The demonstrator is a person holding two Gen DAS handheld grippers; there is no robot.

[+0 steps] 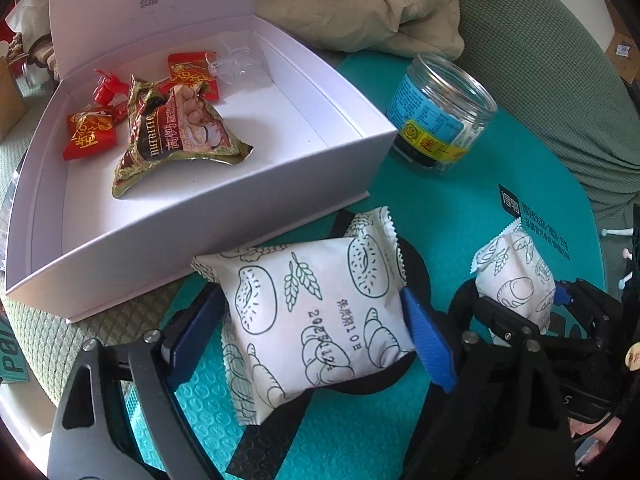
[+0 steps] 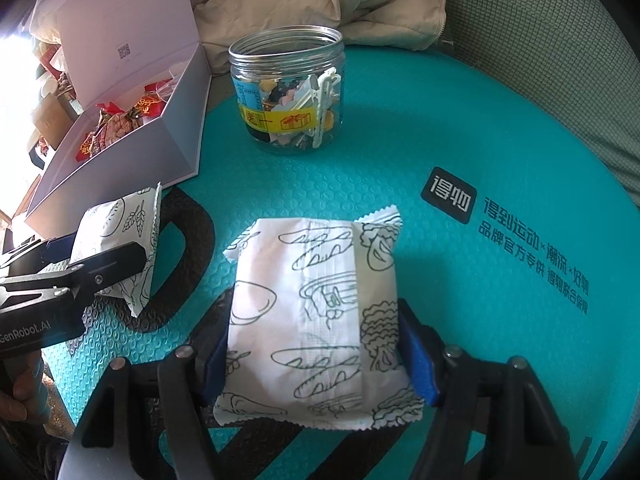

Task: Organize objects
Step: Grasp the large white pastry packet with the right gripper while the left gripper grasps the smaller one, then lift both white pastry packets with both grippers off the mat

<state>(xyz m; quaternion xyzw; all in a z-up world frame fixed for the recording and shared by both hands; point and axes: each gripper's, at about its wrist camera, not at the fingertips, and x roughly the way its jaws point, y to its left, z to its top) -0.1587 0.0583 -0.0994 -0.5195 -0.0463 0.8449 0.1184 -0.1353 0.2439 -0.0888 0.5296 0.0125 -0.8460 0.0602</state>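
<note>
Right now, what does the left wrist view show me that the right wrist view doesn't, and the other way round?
Only the left wrist view: the white box's floor, mostly bare, with the olive snack pouch and red candies at one end.

Only the right wrist view: the clear jar's contents, small clips and bits, and the seam side of the packet in the right gripper.

Both: the teal mat, the jar, the open box, the beige jacket, and each gripper's pads against its own white pastry packet, the left gripper on its packet.
</note>
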